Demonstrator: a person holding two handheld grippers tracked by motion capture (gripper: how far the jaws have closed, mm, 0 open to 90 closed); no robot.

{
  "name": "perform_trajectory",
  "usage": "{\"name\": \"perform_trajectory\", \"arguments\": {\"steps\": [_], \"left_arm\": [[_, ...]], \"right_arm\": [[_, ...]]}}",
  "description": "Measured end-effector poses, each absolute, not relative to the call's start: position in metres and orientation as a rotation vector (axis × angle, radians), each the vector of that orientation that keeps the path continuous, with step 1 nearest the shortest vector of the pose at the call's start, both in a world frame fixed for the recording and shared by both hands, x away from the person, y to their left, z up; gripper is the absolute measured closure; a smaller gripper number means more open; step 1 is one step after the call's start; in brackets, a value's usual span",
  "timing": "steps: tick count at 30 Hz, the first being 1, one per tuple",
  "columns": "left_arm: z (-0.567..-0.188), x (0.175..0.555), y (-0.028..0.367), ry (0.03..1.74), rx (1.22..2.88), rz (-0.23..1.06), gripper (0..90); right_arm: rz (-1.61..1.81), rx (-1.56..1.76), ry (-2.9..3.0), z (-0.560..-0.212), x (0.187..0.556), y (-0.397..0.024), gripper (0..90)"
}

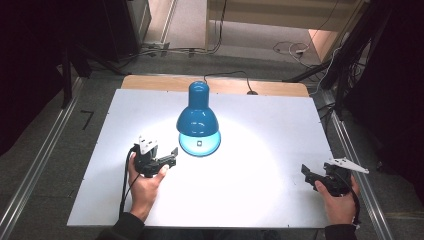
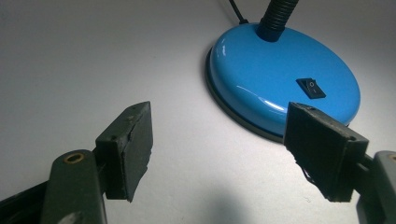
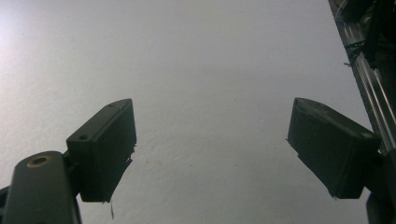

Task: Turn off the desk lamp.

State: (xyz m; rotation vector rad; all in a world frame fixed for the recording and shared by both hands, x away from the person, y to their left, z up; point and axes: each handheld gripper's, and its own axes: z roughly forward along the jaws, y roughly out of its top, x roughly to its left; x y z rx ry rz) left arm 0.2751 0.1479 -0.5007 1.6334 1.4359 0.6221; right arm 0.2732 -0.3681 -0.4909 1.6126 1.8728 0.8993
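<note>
**Both grippers open and empty; lit lamp at table centre**

Nearest the person, two forearms in dark sleeves enter from the bottom edge of the high view. The left hand (image 1: 144, 182) rests on the white table (image 1: 260, 195) and holds the left gripper (image 1: 174, 155), which points toward the lamp base. Its jaws stand wide apart with nothing between them; the left gripper view shows only bare table in the gap. A black cable runs from this gripper back along the left forearm.

The right hand (image 1: 339, 200) sits near the table's right edge and holds the right gripper (image 1: 305, 171), well apart from the lamp. Its jaws are likewise spread wide and grip nothing; the right gripper view shows plain table surface between them, with a metal rail (image 3: 369, 88) along the upper right.

Farther in, the blue lamp (image 1: 198, 120) stands at the middle of the table. Its round base (image 2: 285, 79) lies just beyond the left gripper, near but not touching. A black rocker switch (image 2: 311, 87) sits on top of the base. A black ribbed neck (image 2: 278, 16) rises from the base's far side. The shade faces down, and a bright pool of light spreads over the table around the base.

Beyond the lamp, its black cord (image 1: 227, 75) runs over the table's far wooden edge (image 1: 150, 82). Past that lies grey floor with loose cables.
</note>
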Motion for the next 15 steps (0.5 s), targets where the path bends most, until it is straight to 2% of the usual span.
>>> {"name": "perform_trajectory", "arguments": {"steps": [15], "left_arm": [[-0.499,0.283,0.135,1.420,1.655,0.618,32.5]], "right_arm": [[0.905,1.605,1.877,-0.491,0.273,-0.368,14.1]]}}
